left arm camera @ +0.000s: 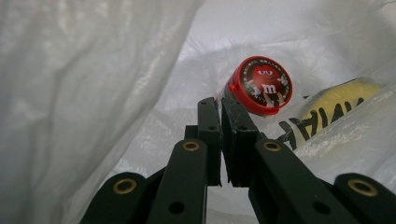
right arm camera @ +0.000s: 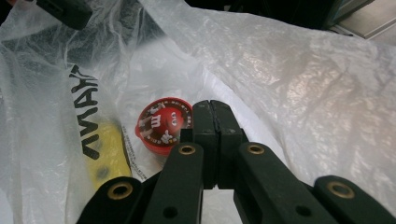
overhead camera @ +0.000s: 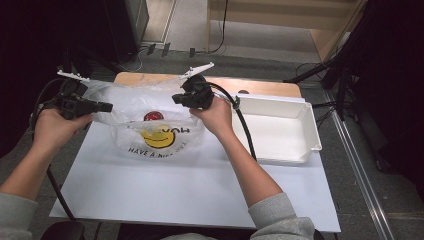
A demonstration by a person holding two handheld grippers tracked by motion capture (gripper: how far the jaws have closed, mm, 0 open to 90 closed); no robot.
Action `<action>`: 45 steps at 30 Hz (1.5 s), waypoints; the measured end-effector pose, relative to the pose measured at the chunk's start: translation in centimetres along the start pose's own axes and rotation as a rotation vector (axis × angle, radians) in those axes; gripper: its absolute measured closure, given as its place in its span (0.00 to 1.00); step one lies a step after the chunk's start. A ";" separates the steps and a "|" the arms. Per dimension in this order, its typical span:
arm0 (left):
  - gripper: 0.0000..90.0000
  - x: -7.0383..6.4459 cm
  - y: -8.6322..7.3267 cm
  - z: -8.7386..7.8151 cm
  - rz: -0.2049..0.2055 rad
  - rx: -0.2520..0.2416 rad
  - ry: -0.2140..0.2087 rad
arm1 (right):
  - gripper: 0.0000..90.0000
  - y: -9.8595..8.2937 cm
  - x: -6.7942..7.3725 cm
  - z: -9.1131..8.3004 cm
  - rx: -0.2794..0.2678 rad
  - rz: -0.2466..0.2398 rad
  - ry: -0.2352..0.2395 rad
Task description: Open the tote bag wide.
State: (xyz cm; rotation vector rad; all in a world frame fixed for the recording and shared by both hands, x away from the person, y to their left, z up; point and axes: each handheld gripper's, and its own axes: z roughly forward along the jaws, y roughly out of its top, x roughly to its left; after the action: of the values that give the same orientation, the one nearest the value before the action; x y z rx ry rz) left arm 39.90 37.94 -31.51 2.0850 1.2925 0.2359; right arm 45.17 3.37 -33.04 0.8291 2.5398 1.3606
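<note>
Seen from above: one thin translucent white plastic bag (overhead camera: pixel 150 117) printed with a yellow smiley and black lettering, lying on a white board-covered surface (overhead camera: pixel 190 185) and held open at the mouth. Left tongs (overhead camera: pixel 102 106) clenched on the bag's left edge, right tongs (overhead camera: pixel 176 98) clenched on its right edge, film pinched between shut jaws in both gripper views. Inside the bag, one small round red candy tub with a dark printed lid (left arm camera: pixel 259 85), lying on its side near the middle, just beside the yellow print (left arm camera: pixel 336 100); also visible past the right tongs (right arm camera: pixel 210 109) as a red disc (right arm camera: pixel 163 123). Crinkled film of the bag rising on both sides of the tub, partly veiling it from above.

To the right of the bag, apart from it, one empty-looking shallow white plastic tray (overhead camera: pixel 310 132) resting on the same surface. Black cable (overhead camera: pixel 245 132) trailing from the right tongs across the tray's near corner. Pale wooden table edge (overhead camera: pixel 260 87) showing beyond the white board. Grey floor around, dark curtains at both sides, wooden furniture at the far end. Two forearms in grey sleeves (overhead camera: pixel 280 212) entering from below.
</note>
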 end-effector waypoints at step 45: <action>0.96 1.1 -3.3 3.9 -0.041 -0.034 -0.029 | 1.00 -4.0 -0.3 3.2 0.018 0.065 -0.046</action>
State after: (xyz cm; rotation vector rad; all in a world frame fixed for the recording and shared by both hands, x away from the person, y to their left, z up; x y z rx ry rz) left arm 39.87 38.07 -36.76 2.0240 1.3032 0.2079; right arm 45.00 3.77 -38.20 0.9426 2.5148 1.3231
